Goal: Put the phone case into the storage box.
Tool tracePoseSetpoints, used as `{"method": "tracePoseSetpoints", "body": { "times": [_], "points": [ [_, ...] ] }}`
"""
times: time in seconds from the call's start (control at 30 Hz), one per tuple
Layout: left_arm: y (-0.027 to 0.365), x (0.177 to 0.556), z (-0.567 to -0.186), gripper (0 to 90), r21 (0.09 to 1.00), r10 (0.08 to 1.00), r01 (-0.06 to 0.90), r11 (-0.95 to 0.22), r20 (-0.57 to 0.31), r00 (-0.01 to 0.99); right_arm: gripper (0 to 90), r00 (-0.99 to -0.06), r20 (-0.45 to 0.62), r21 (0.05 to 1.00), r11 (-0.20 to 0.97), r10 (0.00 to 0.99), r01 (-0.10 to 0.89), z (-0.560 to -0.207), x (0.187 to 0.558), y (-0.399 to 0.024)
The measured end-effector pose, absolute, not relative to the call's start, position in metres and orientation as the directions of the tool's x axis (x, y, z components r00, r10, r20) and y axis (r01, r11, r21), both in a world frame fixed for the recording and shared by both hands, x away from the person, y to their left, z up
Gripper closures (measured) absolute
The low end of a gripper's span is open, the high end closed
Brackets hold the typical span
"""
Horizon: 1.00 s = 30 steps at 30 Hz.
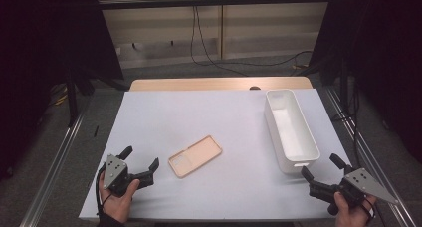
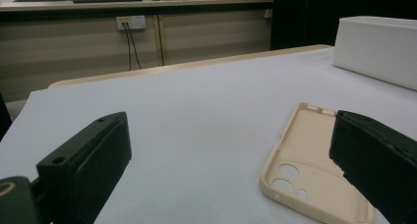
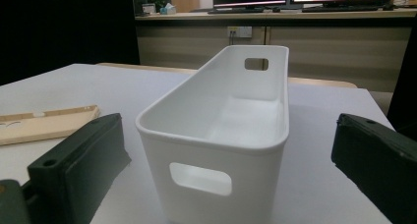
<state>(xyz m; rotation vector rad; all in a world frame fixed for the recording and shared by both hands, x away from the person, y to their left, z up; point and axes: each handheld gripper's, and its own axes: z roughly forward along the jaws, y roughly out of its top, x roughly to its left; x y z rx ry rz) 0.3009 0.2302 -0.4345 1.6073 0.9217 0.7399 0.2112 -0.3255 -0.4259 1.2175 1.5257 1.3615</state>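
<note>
Tabletop (image 1: 209, 122), white-covered, stood before a beige wall with trailing cables. White bin (image 1: 290, 130) sat far right; tan phone case (image 1: 195, 156) lay centre. Left tool (image 1: 142, 165) and right tool (image 1: 318, 171) gaped released, holding nothing, near the front corners.

white table cover (image 1: 199, 112), floor cable (image 1: 209, 57)

White bin (image 3: 221, 135) dead ahead, tool (image 3: 231, 170) jaws wide apart, beige phone case (image 3: 44, 123) left

A plain beige phone case (image 1: 195, 156) and a plain white bin (image 1: 290, 130) sit on a white table cover (image 1: 199, 117), near black grippers.
</note>
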Motion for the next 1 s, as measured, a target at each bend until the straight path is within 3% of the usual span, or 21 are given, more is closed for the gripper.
{"method": "tracePoseSetpoints", "body": {
  "times": [0.63,1.0],
  "points": [
    [0.2306,0.3009,-0.4323,2.2,0.972,0.855,0.207,-0.114,-0.011,0.519,0.0,-0.283,0.076,0.984,-0.025,0.956,0.179,-0.4259,0.2088,-0.3241],
    [0.2234,0.3021,-0.4315,3.9,0.962,0.805,0.25,-0.106,-0.065,0.59,0.0,-0.286,0.078,0.983,-0.026,0.955,0.181,-0.4257,0.208,-0.3226]
  ]
}}
